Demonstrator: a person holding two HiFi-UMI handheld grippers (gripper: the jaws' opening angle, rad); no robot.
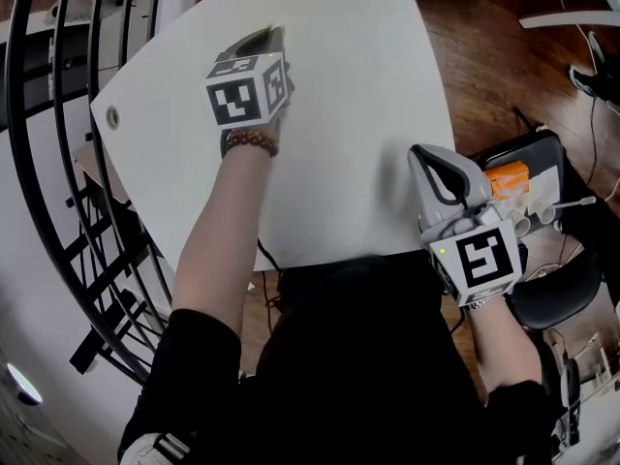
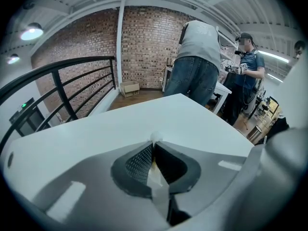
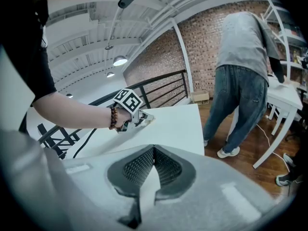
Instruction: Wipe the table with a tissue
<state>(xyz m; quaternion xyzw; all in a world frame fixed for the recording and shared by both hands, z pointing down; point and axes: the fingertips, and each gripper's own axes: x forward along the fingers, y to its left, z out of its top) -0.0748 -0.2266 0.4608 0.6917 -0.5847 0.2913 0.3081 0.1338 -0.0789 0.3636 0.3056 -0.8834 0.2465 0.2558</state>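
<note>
Head view first: far out over the white rounded tabletop [image 1: 358, 114], left gripper [image 1: 269, 37] tipped down toward the surface. Seen in the left gripper view pinching a small white paper tissue [image 2: 155, 138], with only a pale wad poking past the closed tips and a strip between the pads. Touching the table or just above it: cannot tell. Near the table's right edge, right gripper [image 1: 420, 155] pressed shut on nothing. Tissue straight ahead of the left jaws, well apart from the right; probably best dragged back across the bare surface toward the body.
</note>
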